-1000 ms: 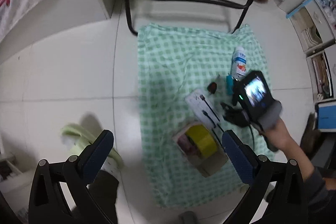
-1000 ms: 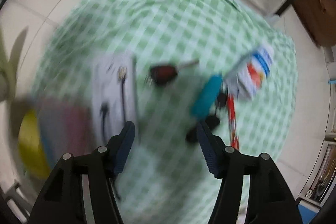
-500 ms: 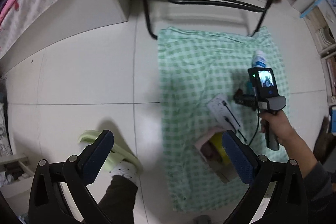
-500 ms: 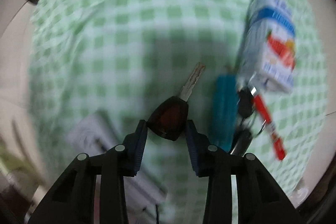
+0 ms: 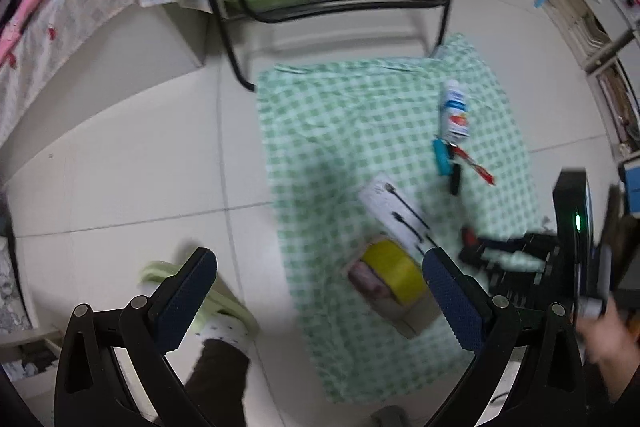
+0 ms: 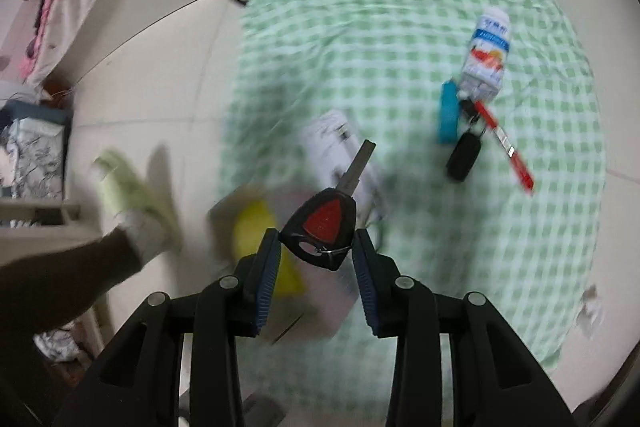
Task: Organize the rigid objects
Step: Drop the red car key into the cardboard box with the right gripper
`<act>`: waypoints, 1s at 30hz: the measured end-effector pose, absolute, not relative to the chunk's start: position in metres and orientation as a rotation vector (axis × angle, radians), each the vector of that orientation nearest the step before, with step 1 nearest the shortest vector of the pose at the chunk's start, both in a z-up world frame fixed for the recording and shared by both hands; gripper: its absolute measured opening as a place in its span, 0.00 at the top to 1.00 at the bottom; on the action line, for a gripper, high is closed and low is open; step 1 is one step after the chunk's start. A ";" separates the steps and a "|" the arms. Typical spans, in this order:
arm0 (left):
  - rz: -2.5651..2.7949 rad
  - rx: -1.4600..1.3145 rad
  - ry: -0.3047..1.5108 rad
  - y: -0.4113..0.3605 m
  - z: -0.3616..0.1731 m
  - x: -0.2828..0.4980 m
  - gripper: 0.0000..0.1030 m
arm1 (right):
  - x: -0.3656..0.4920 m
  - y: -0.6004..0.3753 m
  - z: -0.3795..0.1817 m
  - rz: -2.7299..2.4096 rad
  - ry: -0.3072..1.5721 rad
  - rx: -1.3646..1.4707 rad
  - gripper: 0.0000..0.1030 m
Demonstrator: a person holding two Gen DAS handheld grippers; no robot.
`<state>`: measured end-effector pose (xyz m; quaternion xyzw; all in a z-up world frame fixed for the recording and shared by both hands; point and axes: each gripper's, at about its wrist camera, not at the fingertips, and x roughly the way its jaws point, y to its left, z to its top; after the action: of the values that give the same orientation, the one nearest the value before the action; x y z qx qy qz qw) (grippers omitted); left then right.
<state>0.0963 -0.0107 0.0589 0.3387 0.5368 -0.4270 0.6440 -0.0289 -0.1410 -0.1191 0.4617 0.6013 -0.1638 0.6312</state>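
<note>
While I hold the right gripper [image 6: 314, 253] above the green checked cloth [image 6: 384, 39], its fingers [image 6: 266, 267] have just closed on a black car key [image 6: 322, 227] with a red button.

Largest worry first: the cardboard box [image 5: 404, 307] with the yellow tape roll [image 5: 394, 273] sits below, and a swing could drop the key beside it. Smaller: only the fob's edges are pinched, blade pointing away, so it may pivot or slip. My left gripper [image 5: 316, 281] hangs released, holding nothing.
</note>
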 end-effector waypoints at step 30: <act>-0.984 0.875 1.263 -0.026 0.025 0.072 0.00 | -0.015 -0.048 -0.145 -0.244 1.455 1.246 0.61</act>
<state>0.0722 -0.0257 0.0251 0.3793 0.5474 -0.4266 0.6120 -0.0146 -0.0477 -0.1450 0.5307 0.6194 -0.1040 0.5690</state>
